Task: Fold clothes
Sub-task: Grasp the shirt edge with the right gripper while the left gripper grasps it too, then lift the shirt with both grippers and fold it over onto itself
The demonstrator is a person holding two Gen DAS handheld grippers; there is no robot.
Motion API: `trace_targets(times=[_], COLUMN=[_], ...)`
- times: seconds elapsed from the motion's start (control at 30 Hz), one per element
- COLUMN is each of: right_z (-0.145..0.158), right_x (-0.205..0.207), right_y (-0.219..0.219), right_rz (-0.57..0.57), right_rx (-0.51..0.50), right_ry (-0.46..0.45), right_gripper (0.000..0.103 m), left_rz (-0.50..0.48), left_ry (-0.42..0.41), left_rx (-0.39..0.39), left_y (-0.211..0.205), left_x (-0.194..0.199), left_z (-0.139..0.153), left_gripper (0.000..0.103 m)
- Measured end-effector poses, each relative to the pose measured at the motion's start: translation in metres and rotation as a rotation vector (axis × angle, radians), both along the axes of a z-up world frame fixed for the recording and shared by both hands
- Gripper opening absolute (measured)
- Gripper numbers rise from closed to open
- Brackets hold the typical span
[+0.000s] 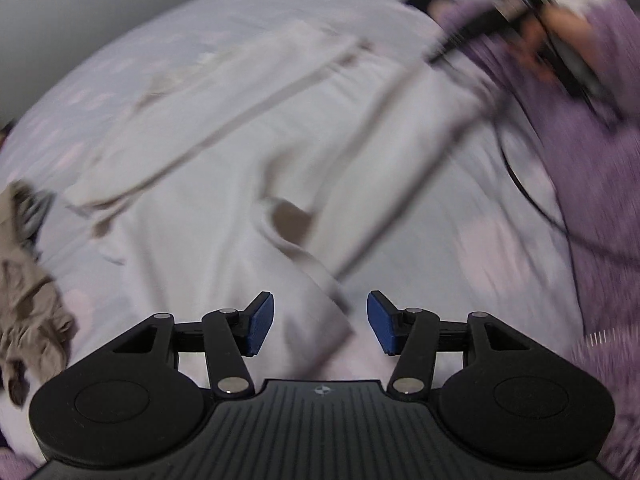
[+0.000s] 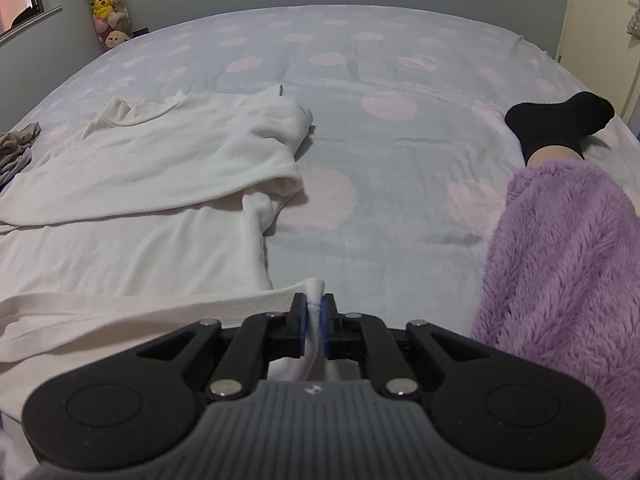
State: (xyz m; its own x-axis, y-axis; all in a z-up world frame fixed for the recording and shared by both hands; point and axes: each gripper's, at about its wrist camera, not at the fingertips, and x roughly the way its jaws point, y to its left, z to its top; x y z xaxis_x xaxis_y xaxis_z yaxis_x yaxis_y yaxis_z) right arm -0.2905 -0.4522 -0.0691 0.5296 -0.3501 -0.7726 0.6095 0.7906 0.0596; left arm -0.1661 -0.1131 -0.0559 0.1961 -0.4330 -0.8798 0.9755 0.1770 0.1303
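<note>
A white long-sleeved top (image 2: 152,168) lies spread on the bed, its neck at the far left and one sleeve folded over the body. My right gripper (image 2: 315,320) is shut on a pinch of the top's hem at the near edge. In the blurred left wrist view the same white top (image 1: 240,152) lies below my left gripper (image 1: 321,324), which is open and empty just above the cloth. The right gripper (image 1: 472,28) shows there at the upper right, held by a hand.
The bed cover (image 2: 384,208) is pale blue with pink spots. A person's leg in fuzzy purple trousers (image 2: 560,280) and a black sock (image 2: 560,120) lies at the right. A beige and grey garment heap (image 1: 28,300) sits at the left; it also shows in the right wrist view (image 2: 16,148).
</note>
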Motion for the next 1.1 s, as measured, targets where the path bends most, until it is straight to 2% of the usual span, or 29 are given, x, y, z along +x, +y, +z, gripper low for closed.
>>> trace_targets(times=[0.1,0.23,0.37,0.5,0.63,0.73,0.77,0.8,0.83,0.9,1.0,1.1], right_z=[-0.001,-0.001,-0.002,-0.002,-0.003,-0.003,-0.003,-0.003,-0.002,0.0,0.006,0.014], right_x=[0.001,0.001,0.002,0.002,0.003,0.003,0.003,0.003,0.002,-0.002,-0.008,-0.015], right_y=[0.001,0.002,0.003,0.004,0.005,0.005,0.005,0.005,0.005,0.005,0.006,0.009], right_rz=[0.003,0.008,0.011,0.011,0.011,0.013,0.013,0.014,0.013,0.011,0.007,0.003], right_rx=[0.0,0.0,-0.001,0.001,0.001,0.0,-0.001,-0.001,0.0,0.001,-0.006,-0.021], right_ry=[0.0,0.0,0.0,0.001,0.004,0.004,0.003,0.0,-0.006,-0.024,-0.054,-0.085], right_gripper=[0.009,0.009,0.009,0.009,0.009,0.009,0.009,0.009,0.009,0.009,0.009,0.009], left_rz=[-0.038,0.002,0.086,0.139,0.133,0.147,0.159,0.177,0.204,0.26,0.337,0.425], left_ry=[0.009,0.01,-0.012,0.027,-0.015,-0.035,-0.028,-0.026,-0.032,-0.036,-0.027,-0.074], left_rx=[0.066,0.098,0.04,-0.012,-0.008,-0.01,-0.012,-0.015,-0.019,-0.031,-0.079,-0.132], left_y=[-0.004,-0.008,-0.006,-0.003,-0.007,-0.011,-0.011,-0.01,-0.008,-0.003,0.008,0.023], left_x=[-0.008,-0.004,0.013,0.021,0.012,0.009,0.011,0.014,0.017,0.024,0.031,0.035], left_z=[-0.016,-0.036,-0.039,-0.04,-0.048,-0.051,-0.049,-0.048,-0.046,-0.041,-0.027,-0.008], left_gripper=[0.05,0.05,0.048,0.048,0.057,0.057,0.055,0.047,0.03,0.012,0.01,0.009])
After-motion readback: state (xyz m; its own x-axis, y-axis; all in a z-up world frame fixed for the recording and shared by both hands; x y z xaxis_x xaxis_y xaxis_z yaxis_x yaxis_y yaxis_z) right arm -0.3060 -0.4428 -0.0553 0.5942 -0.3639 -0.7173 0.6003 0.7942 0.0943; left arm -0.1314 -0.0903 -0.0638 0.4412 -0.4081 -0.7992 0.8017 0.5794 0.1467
